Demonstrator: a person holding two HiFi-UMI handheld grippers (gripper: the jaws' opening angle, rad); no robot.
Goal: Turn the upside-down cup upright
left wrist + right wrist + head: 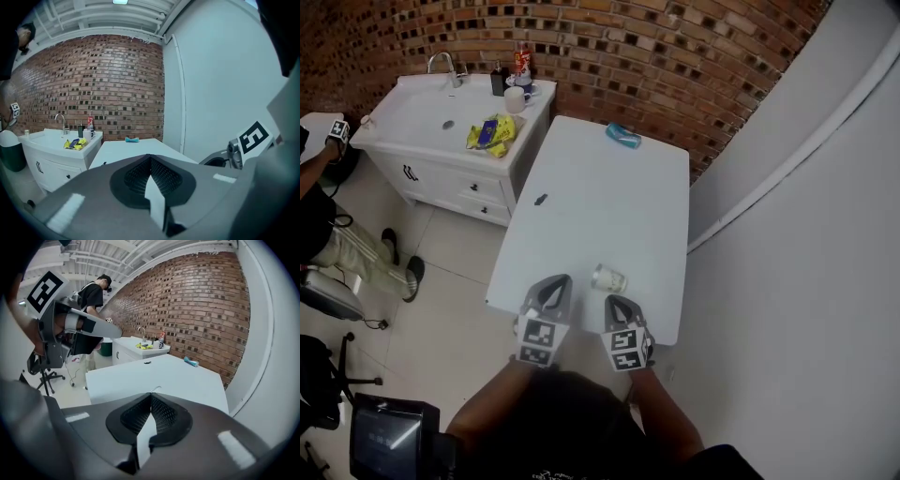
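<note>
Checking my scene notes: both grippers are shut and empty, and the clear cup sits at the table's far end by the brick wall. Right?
Not quite. In the head view the clear cup sits at the table's near edge, just ahead of the right gripper; the rest holds.

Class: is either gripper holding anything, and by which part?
Nothing is held: the left gripper and right gripper are shut and empty; the cup sits untouched on the table.

Desk [609, 211] centre bare; I find free passage across it. Obstructions: cup [607, 277] just ahead of my right gripper [613, 301]; small dark item [541, 199] toward the left edge; teal object [622, 135] at the far end. Sink cabinet [412, 127] flanks the left side.
</note>
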